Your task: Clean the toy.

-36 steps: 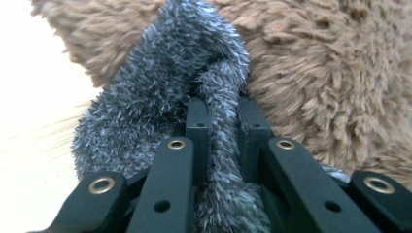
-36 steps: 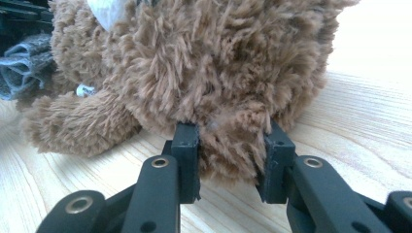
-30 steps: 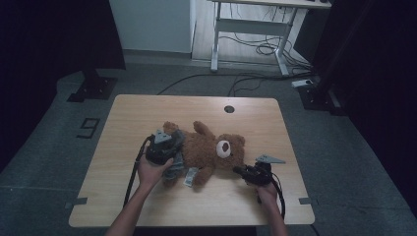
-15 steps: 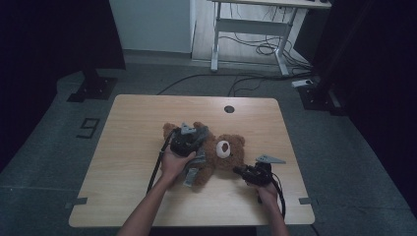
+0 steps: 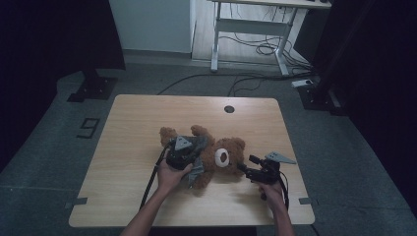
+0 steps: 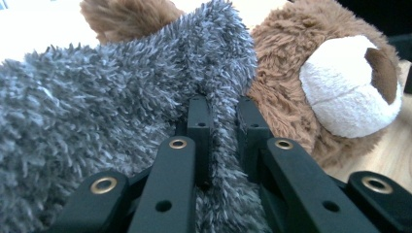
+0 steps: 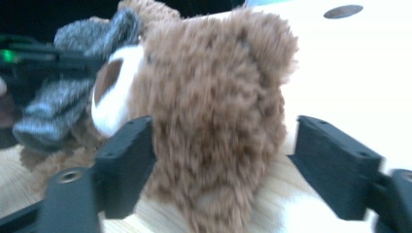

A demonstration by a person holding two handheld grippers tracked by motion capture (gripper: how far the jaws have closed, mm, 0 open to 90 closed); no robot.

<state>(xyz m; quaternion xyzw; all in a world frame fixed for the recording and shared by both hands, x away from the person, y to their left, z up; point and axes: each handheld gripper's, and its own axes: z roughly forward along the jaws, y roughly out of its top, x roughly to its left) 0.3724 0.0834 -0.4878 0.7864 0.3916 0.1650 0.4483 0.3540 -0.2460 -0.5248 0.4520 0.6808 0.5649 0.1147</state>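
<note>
R tongs (image 5: 244, 168) nearest, at tabletop (image 5: 133, 123) front-right: jaws just opened, now spread either side of teddy bear (image 5: 223, 157) head, left pad brushing fur, right pad apart, no grip. L tongs (image 5: 189, 157) mid-tabletop over bear's body: jaws nearly shut, pinching a fold of grey fuzzy garment (image 6: 97, 107) on bear's torso. Bear lies on its back at tabletop center, head toward R tongs, legs toward far-left. Past tabletop: floor w/ cables, desk frame (image 5: 246, 29).
</note>
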